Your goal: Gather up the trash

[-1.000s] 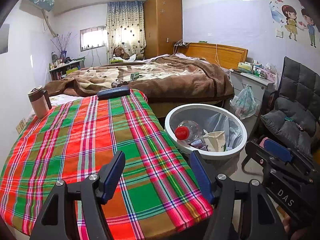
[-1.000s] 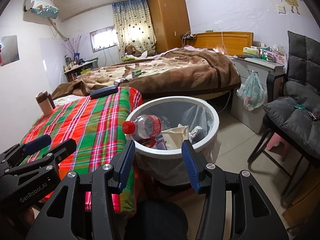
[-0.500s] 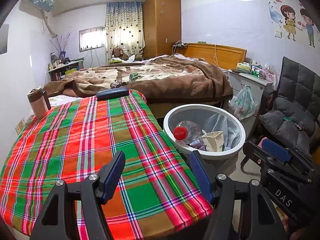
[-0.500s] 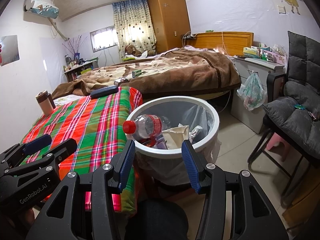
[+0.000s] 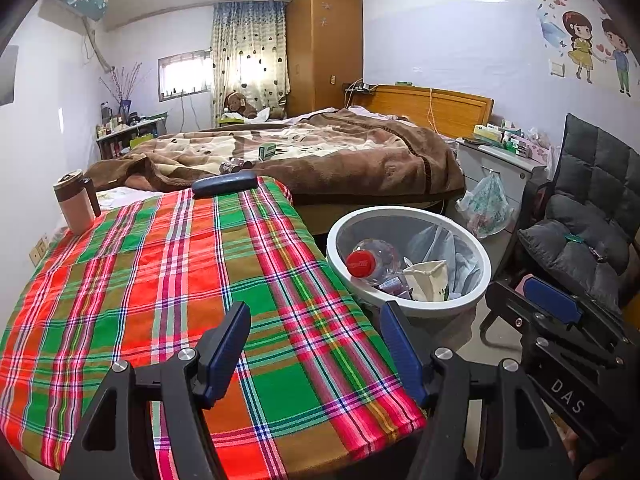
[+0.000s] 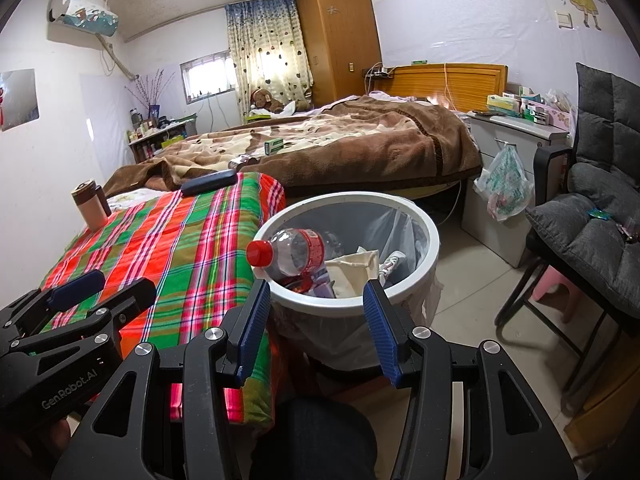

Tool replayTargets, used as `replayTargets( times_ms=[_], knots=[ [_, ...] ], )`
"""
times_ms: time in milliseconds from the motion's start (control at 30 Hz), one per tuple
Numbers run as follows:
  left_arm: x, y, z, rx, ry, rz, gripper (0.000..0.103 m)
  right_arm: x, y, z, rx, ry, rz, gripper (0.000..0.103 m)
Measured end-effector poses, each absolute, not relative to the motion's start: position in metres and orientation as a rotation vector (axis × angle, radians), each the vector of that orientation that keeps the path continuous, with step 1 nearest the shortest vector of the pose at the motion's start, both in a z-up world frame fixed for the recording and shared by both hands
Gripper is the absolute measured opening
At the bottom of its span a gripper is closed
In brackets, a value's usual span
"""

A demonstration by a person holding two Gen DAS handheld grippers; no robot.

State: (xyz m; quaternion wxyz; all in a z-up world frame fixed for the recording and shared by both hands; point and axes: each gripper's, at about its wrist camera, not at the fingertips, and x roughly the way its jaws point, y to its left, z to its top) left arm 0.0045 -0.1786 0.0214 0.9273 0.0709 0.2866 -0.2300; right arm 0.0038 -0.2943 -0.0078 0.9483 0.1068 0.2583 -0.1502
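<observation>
A white round trash bin (image 5: 408, 308) (image 6: 430, 240) with a grey liner stands on the floor beside the plaid-covered table (image 5: 160, 272) (image 6: 176, 248). In it lie a clear plastic bottle with a red cap (image 5: 372, 260) (image 6: 292, 250), a crumpled paper carton (image 5: 426, 280) (image 6: 352, 268) and other scraps. My left gripper (image 5: 314, 320) is open and empty above the table's near right corner. My right gripper (image 6: 316, 292) is open and empty just in front of the bin's near rim. Each gripper shows in the other's view: the right one (image 5: 552, 308) and the left one (image 6: 76, 292).
A brown tumbler (image 5: 76, 204) and a dark case (image 5: 224, 184) sit on the table's far side. A bed with a brown blanket (image 5: 320, 152) lies behind. A grey chair (image 6: 592, 216), a nightstand with a hanging bag (image 6: 504, 188) and a pink stool (image 6: 552, 284) stand right.
Nothing has visibly changed beyond a very slight shift of the left wrist view. Both grippers stay open and empty.
</observation>
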Motion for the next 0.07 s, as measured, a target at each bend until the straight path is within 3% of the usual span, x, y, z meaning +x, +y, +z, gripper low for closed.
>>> replayTargets(
  times_ms=[67],
  knots=[
    [0.0049,-0.1786,0.0208,0.146,0.588,-0.470,0.067,0.0034,-0.2934,-0.0078,0.217,0.527,-0.306,0.050]
  ],
)
